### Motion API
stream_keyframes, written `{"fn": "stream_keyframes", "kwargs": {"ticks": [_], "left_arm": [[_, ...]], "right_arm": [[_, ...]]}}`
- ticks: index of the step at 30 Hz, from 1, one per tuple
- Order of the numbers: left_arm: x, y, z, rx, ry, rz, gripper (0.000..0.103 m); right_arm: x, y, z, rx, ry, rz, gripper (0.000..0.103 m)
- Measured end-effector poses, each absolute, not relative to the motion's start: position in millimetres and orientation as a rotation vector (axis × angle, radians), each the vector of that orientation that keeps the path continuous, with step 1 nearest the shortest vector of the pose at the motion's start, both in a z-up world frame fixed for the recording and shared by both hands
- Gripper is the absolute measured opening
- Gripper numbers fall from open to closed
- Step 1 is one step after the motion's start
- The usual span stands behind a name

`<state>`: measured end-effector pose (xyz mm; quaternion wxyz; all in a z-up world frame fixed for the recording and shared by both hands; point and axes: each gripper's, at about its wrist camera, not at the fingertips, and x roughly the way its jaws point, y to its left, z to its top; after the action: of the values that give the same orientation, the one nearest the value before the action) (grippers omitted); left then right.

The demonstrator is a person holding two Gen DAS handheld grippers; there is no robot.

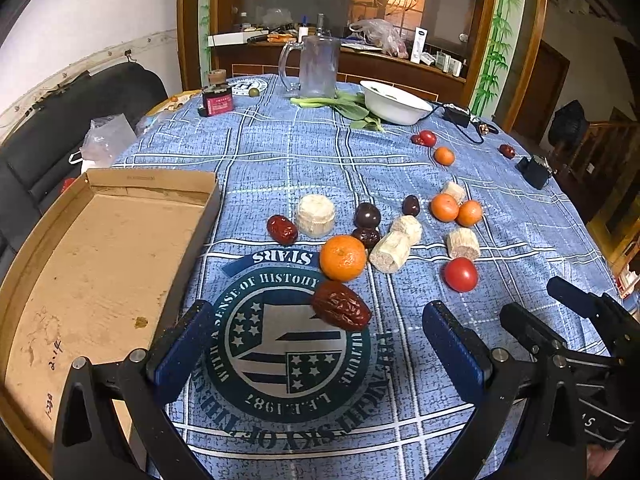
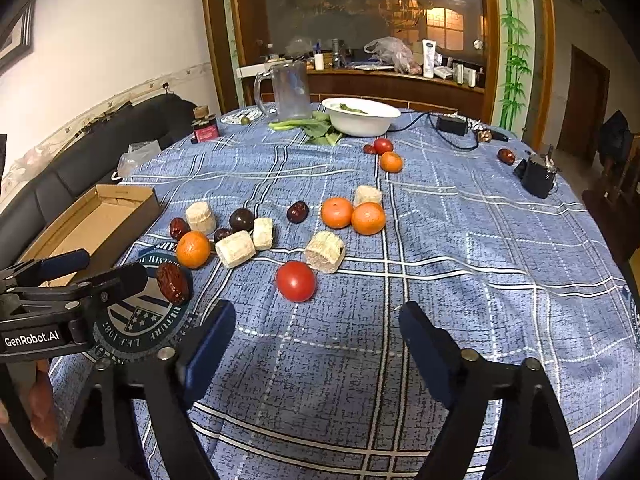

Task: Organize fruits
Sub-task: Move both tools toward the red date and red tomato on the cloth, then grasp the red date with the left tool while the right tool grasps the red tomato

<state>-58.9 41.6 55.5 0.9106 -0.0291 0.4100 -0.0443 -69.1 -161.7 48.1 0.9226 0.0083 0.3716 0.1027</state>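
We held both tools over a round table under a blue checked cloth (image 2: 460,240). The left gripper (image 1: 316,344) had its two blue pads spread wide with nothing between them, and the right gripper (image 2: 316,344) was spread in the same way, also with nothing in it.

The cardboard tray (image 1: 100,264) lay at the left edge of the table, partly over the rim, with bare cardboard inside. Between the tray wall and the fruits there was a free strip of cloth. In front of the right tool the cloth was bare up to the nearest tomato (image 2: 295,281).

The fruits were together in the middle of the table. The nearest wrinkled red date (image 1: 341,311) lay on the printed emblem (image 1: 280,344), just in front of the left tool, with an orange mandarin (image 1: 343,258) just behind it.

On the emblem we could read "STARS", "OF HISTORY" and "1987". The left tool carried the label "GenRobot.AI" (image 2: 32,338). On the tray floor "2.14" was handwritten.

We counted four mandarins, two tomatoes and five pale corn pieces (image 2: 325,251). The dark dates and plums we could not count surely. A white bowl (image 2: 360,120) and a glass mug (image 2: 286,90) stood at the far edge.
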Motion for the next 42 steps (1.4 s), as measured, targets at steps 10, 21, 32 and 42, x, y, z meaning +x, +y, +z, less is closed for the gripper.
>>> {"fn": "stream_keyframes", "kwargs": {"ticks": [10, 21, 32, 42], "left_arm": [[-50, 40, 49, -0.046, 0.876, -0.148, 0.103], [-39, 42, 40, -0.027, 0.908, -0.158, 0.103], [-29, 29, 26, 0.005, 0.939, -0.172, 0.103], [-27, 23, 13, 0.048, 0.966, -0.183, 0.044]], "right_arm": [[-46, -155, 34, 0.002, 0.827, 0.280, 0.064], [-6, -148, 14, 0.042, 0.921, 0.342, 0.040], [-12, -158, 15, 0.097, 0.908, 0.361, 0.032], [-18, -162, 19, 0.136, 0.896, 0.360, 0.032]]}}
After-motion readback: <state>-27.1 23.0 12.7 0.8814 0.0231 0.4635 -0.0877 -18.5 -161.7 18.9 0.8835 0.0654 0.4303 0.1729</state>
